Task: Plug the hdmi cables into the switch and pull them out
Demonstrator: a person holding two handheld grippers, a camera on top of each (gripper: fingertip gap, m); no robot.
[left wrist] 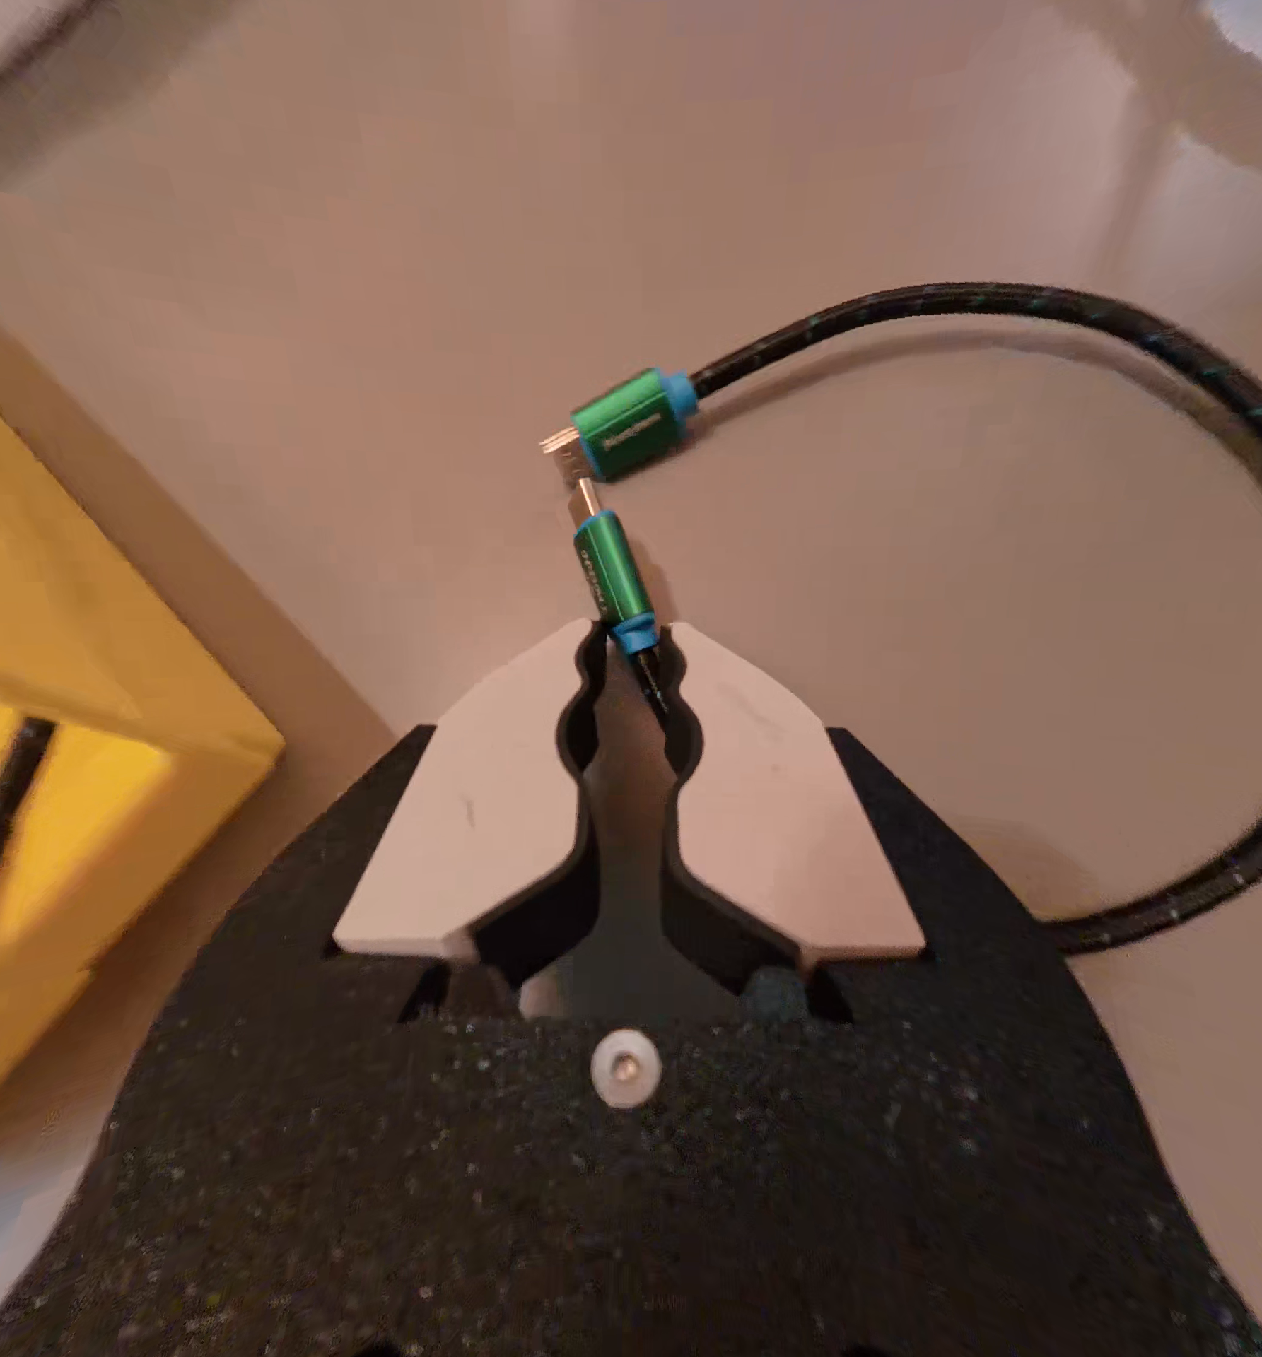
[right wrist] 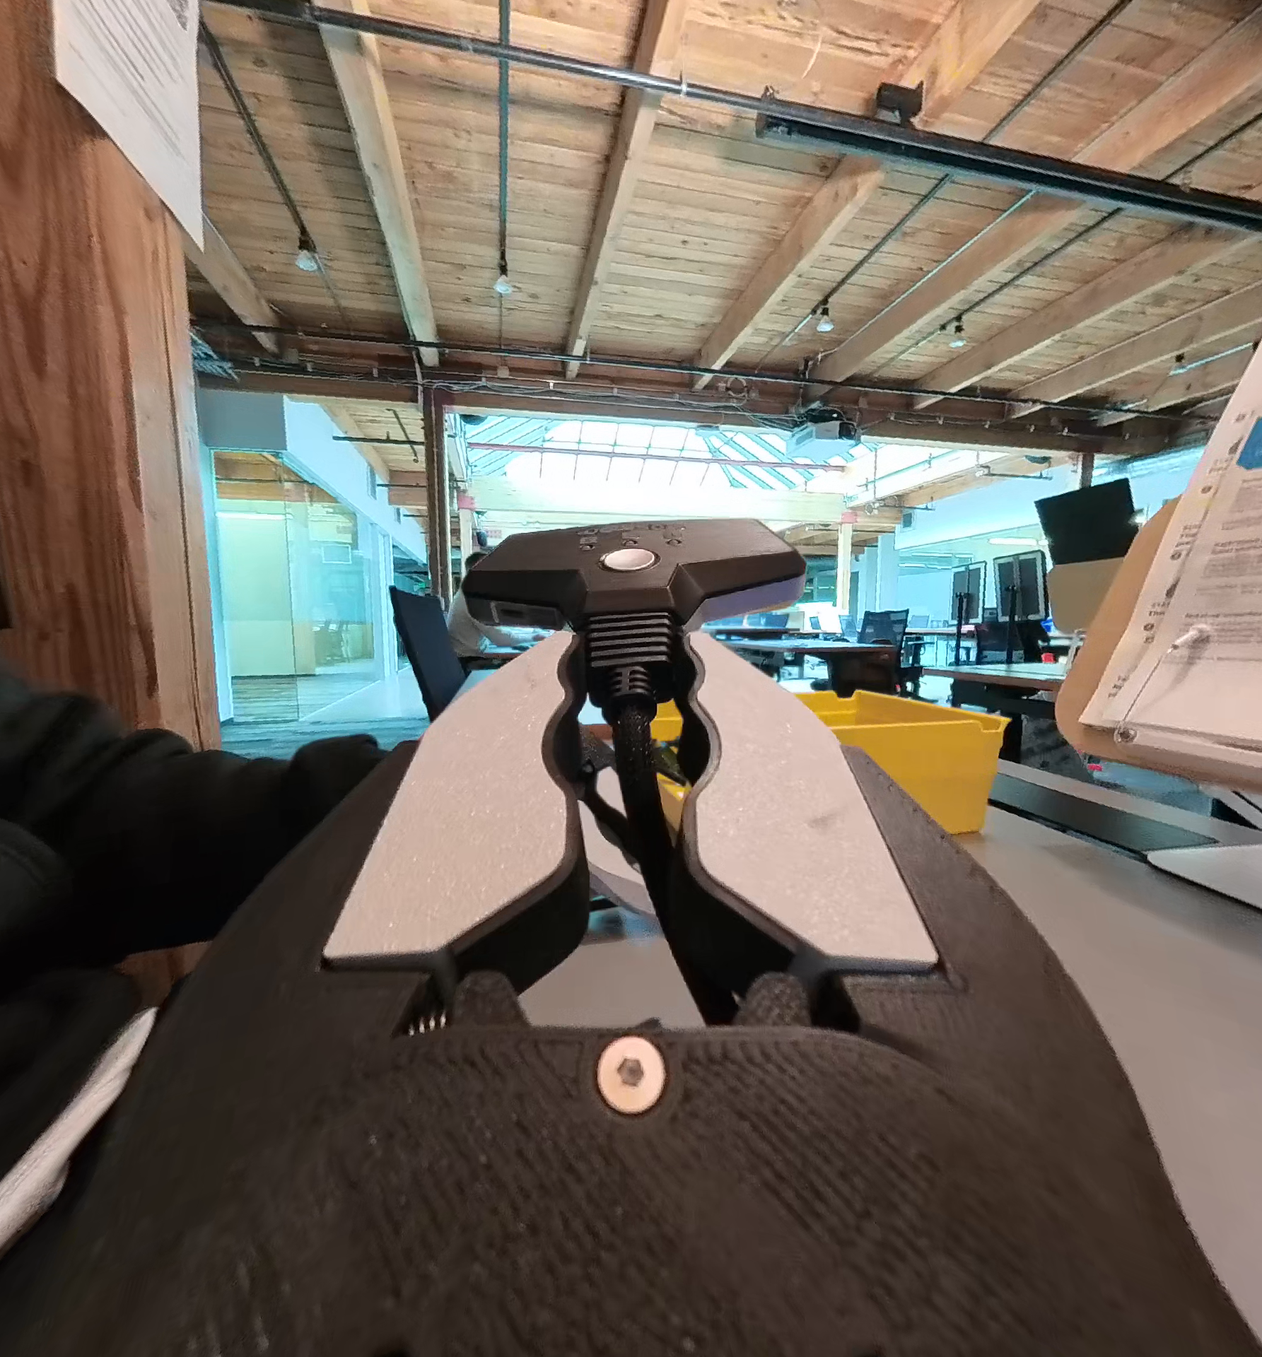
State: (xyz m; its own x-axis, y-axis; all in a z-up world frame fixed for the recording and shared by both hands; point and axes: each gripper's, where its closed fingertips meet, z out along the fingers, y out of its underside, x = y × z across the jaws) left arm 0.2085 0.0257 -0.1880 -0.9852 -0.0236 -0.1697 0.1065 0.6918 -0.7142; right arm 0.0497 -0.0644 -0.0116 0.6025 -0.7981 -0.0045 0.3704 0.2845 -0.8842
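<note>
In the left wrist view my left gripper [left wrist: 635, 639] is shut on a braided black HDMI cable just behind its green plug [left wrist: 609, 576], which points away, its metal tip near a second green plug [left wrist: 628, 433] lying on the table. That second plug's black braided cable [left wrist: 1164, 411] loops off to the right. In the right wrist view my right gripper [right wrist: 631, 653] is shut on the ribbed strain relief of a black HDMI switch [right wrist: 635, 565], held up in the air with its round button on top. Its black cable [right wrist: 642, 793] runs back between the fingers.
A yellow bin [left wrist: 62, 734] stands at the left of the left wrist view with a dark cable inside; it also shows in the right wrist view [right wrist: 907, 742]. A wooden post [right wrist: 62, 367] is at left, a paper stand [right wrist: 1201, 587] at right, and a dark sleeve [right wrist: 99, 830] at left.
</note>
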